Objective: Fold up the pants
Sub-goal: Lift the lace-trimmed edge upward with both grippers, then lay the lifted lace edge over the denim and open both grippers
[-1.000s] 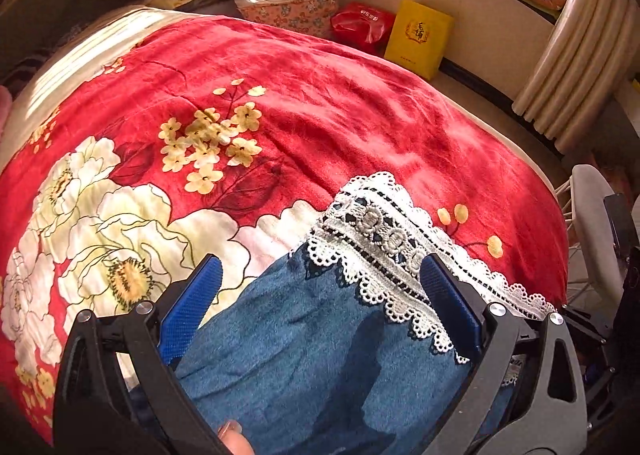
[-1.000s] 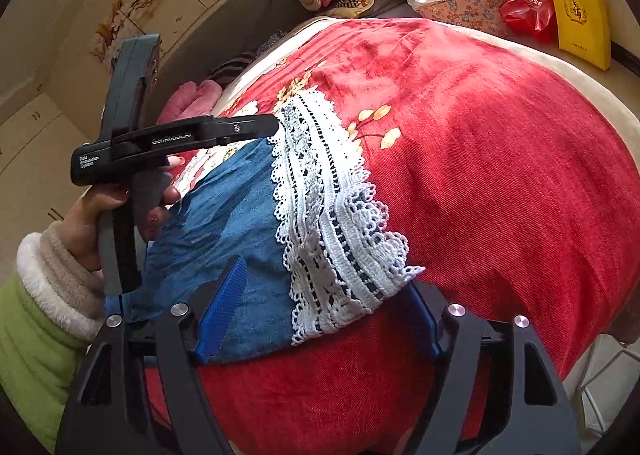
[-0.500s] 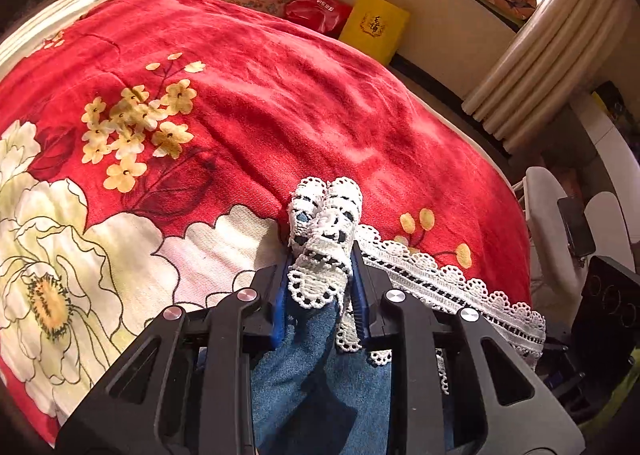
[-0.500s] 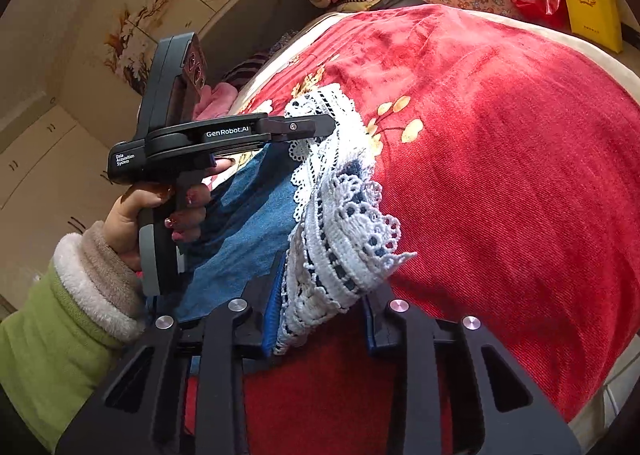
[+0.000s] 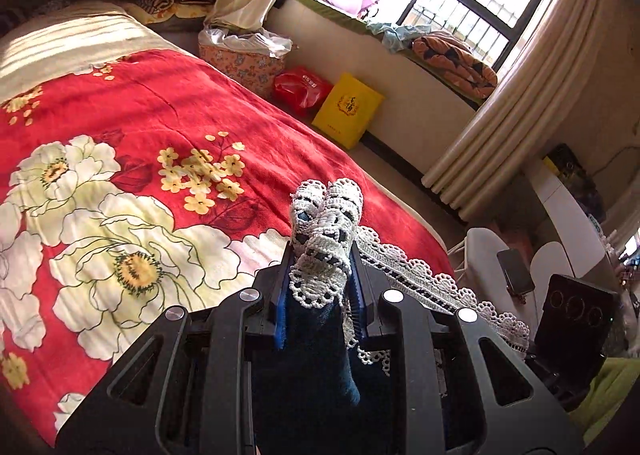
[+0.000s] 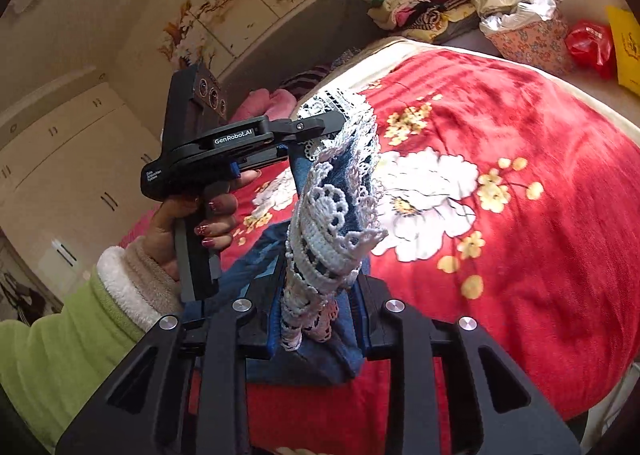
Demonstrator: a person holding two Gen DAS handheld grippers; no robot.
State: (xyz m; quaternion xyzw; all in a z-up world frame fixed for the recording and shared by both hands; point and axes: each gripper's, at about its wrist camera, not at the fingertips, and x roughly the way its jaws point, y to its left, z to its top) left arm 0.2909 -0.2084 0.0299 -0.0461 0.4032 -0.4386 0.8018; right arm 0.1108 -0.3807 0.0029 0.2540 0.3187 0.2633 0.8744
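The pants are blue denim [image 5: 316, 339] with a white lace hem [image 5: 326, 223]. My left gripper [image 5: 320, 275] is shut on a bunched corner of that hem, lifted above the red floral bedspread [image 5: 160, 127]. The rest of the lace hem [image 5: 440, 287] trails right toward the bed's edge. In the right wrist view, my right gripper [image 6: 320, 295] is shut on the other corner of the lace hem [image 6: 332, 211], with denim [image 6: 320, 359] hanging below. The left gripper [image 6: 304, 131], held by a hand [image 6: 192, 215] in a green sleeve, pinches the hem higher up.
The bedspread [image 6: 520, 135] covers a wide bed. Beyond its far edge stand a floral box [image 5: 240, 63], a red bag [image 5: 300, 89] and a yellow bag [image 5: 346, 109] on the floor. A curtain [image 5: 520, 103] and white chairs [image 5: 484, 247] are at the right.
Both grippers went from open around the flat hem to shut on its bunched lace corners. Both then rose, lifting the hem off the bedspread.
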